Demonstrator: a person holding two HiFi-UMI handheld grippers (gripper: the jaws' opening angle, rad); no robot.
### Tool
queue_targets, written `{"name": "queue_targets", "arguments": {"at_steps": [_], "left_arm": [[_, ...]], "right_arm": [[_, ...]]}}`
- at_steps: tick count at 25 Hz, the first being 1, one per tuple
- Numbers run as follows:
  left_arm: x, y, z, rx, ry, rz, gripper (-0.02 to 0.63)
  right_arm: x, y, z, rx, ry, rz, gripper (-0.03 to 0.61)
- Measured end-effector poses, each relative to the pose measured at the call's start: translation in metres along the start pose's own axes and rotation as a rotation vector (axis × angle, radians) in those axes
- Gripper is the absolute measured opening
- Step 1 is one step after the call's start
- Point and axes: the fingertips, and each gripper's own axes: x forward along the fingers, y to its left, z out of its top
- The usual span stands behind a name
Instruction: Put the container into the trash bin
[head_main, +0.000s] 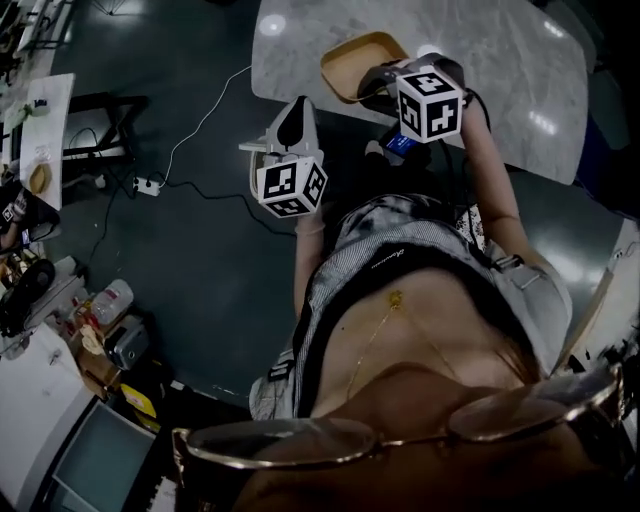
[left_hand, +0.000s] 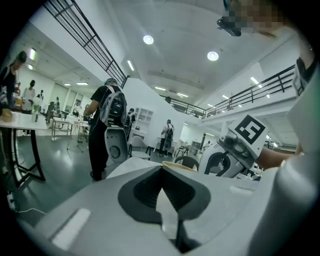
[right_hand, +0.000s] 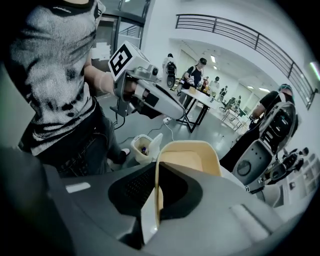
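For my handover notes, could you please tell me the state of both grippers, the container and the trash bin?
left gripper: jaws shut, nothing between them.
right gripper: jaws shut on the container's rim.
container: upright, empty, held by its rim, not yet in the bin.
trash bin: standing on the floor, open at the top, lined with a bag.

head view looks down; 3 views share container (head_main: 358, 62).

Open floor (head_main: 200, 270) lies between the container (right_hand: 192, 157) and the uncovered trash bin (right_hand: 141, 149). The left gripper (right_hand: 175, 110) hangs over the bin's mouth, with the person's legs (right_hand: 80, 150) just beside it. A cable (head_main: 205, 118) crosses the floor.
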Motion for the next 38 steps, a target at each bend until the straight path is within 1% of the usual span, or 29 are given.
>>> {"name": "queue_targets", "arguments": {"at_steps": [5, 9, 13, 16, 19, 24, 29, 32, 36, 38], "left_arm": [[-0.060, 0.058, 0.000, -0.016, -0.030, 0.090, 0.000], [-0.120, 0.101, -0.006, -0.022, -0.037, 0.153, 0.000], [-0.184, 0.146, -0.002, -0.029, -0.048, 0.223, 0.000], [-0.220, 0.171, -0.005, -0.032, -0.047, 0.251, 0.000], [-0.248, 0.184, -0.010, -0.036, -0.050, 0.264, 0.000], [-0.280, 0.202, -0.023, -0.050, -0.054, 0.285, 0.000], [-0.307, 0.214, -0.033, -0.072, -0.060, 0.317, 0.000], [-0.318, 0.220, -0.037, -0.082, -0.064, 0.345, 0.000], [-0.334, 0.228, -0.043, -0.103, -0.071, 0.384, 0.000], [-0.342, 0.233, -0.045, -0.114, -0.072, 0.402, 0.000]], "right_arm": [[0.035, 0.011, 0.064, -0.075, -0.025, 0.037, 0.038], [0.068, 0.033, 0.125, -0.123, -0.067, 0.063, 0.038], [0.096, 0.060, 0.191, -0.175, -0.096, 0.100, 0.038], [0.118, 0.079, 0.231, -0.204, -0.115, 0.135, 0.038], [0.138, 0.100, 0.259, -0.230, -0.124, 0.170, 0.038], [0.171, 0.124, 0.285, -0.275, -0.127, 0.208, 0.038], [0.204, 0.140, 0.300, -0.312, -0.137, 0.245, 0.038], [0.231, 0.147, 0.298, -0.325, -0.149, 0.291, 0.040], [0.276, 0.155, 0.286, -0.362, -0.113, 0.339, 0.038], [0.301, 0.157, 0.280, -0.359, -0.105, 0.368, 0.038]]}}
